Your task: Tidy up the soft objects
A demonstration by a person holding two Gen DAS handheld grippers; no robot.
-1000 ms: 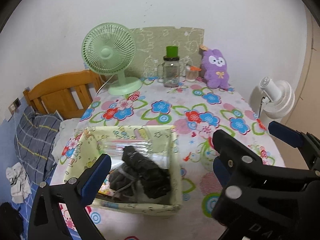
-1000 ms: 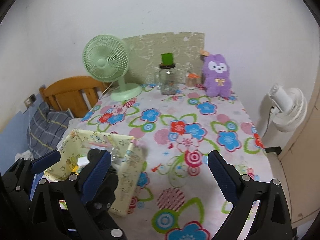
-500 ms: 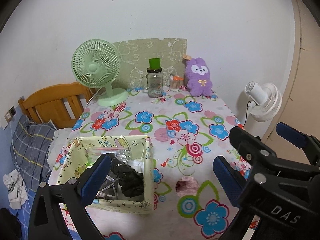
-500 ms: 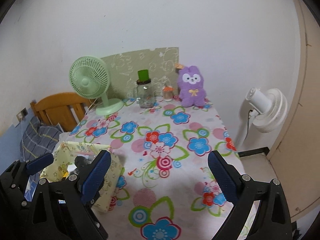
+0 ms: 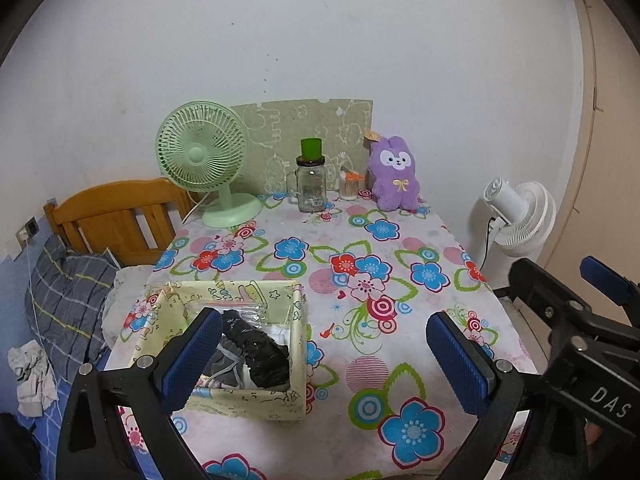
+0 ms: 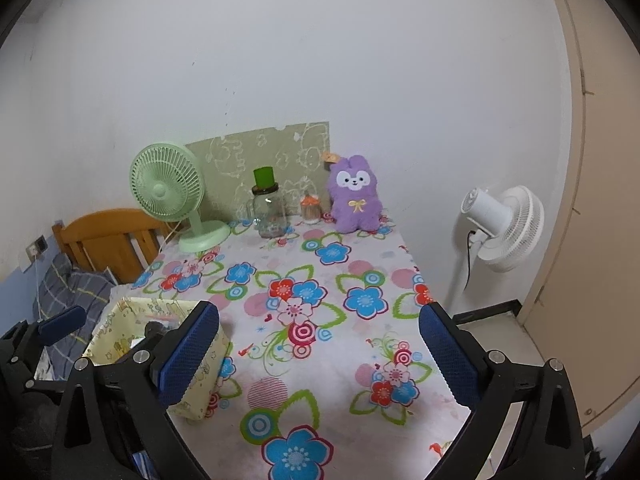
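Both grippers backed off floral table (image 5: pixel 360 360).

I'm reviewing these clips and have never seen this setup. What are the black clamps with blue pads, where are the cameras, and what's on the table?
A person holds two hand-held grippers, each carrying a fisheye camera looking along its fingers. The left gripper and right gripper are both open, holding nothing. On the floral table sits a yellow fabric box containing dark soft items. At the far edge stand a green fan, a glass jar and a purple plush toy.
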